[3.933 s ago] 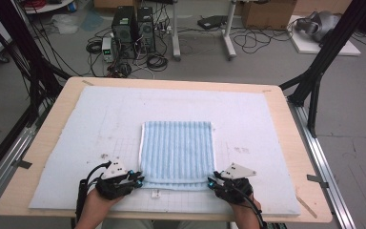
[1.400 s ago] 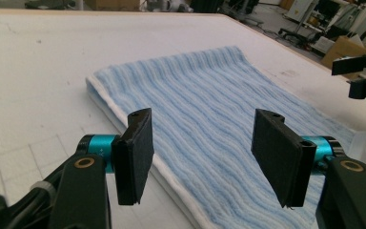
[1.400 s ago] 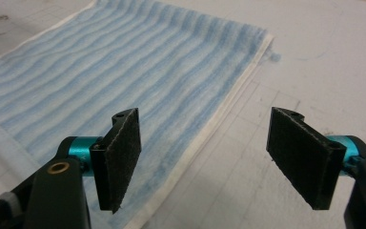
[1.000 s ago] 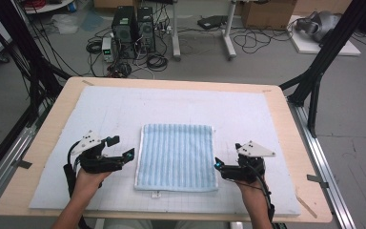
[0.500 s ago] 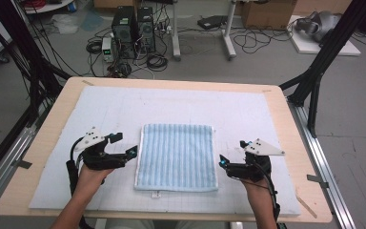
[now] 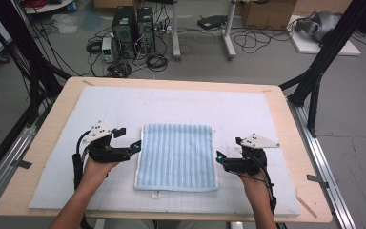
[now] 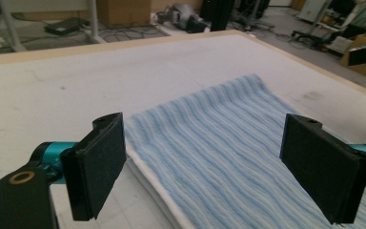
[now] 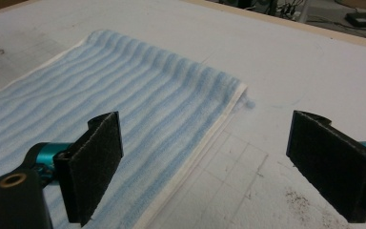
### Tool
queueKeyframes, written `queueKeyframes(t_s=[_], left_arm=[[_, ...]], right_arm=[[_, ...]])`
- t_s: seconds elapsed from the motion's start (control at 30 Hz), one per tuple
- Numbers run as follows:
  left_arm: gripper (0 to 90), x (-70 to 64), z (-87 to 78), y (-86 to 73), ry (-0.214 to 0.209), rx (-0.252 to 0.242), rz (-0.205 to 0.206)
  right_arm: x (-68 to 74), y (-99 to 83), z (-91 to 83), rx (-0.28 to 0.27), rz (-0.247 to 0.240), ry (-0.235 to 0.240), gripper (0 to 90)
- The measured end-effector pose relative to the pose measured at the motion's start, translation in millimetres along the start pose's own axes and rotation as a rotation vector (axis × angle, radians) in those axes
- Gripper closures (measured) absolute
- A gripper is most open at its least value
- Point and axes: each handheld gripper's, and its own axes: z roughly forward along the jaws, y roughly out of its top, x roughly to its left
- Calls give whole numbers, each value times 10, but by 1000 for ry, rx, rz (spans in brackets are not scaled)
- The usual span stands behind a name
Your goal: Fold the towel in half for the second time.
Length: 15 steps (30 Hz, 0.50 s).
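A folded blue-and-white striped towel (image 6: 177,156) lies flat in the middle of the white mat (image 6: 181,107). My left gripper (image 6: 127,145) hovers at the towel's left edge, open, with nothing between its pads. My right gripper (image 6: 220,160) sits just off the towel's right edge, open and empty as well. In the left gripper view the towel (image 7: 219,152) stretches between and beyond the spread jaws of my left gripper (image 7: 219,176). In the right gripper view the towel (image 8: 124,109) shows a cream hem, which runs between the jaws of my right gripper (image 8: 219,171).
The mat covers a wooden table (image 6: 47,126) whose bare rim shows on all sides. Black frame posts (image 6: 314,71) stand at the table's far corners. Computers and cables (image 6: 133,28) lie on the floor beyond the far edge.
Both grippers let go of the towel's near edge and moved apart and forward to its left and right sides. Over the last second they drifted slightly outward.
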Motion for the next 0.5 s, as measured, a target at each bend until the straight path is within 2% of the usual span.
queueKeyframes(t_s=[0.03,0.13,0.23,0.37,0.5], left_arm=[[209,6,29,19,20,11,23],[220,60,146,82,40,43,37],[237,116,272,139,42,52,42],[314,197,443,159,29,94,79],[387,268,593,90,64,126,66]], right_arm=[[0,-4,8,4,3,3,111],[-3,-27,19,5,3,9,111],[2,-43,16,13,2,16,111],[-7,-56,-9,14,3,14,111],[-22,-74,-31,12,9,17,111]])
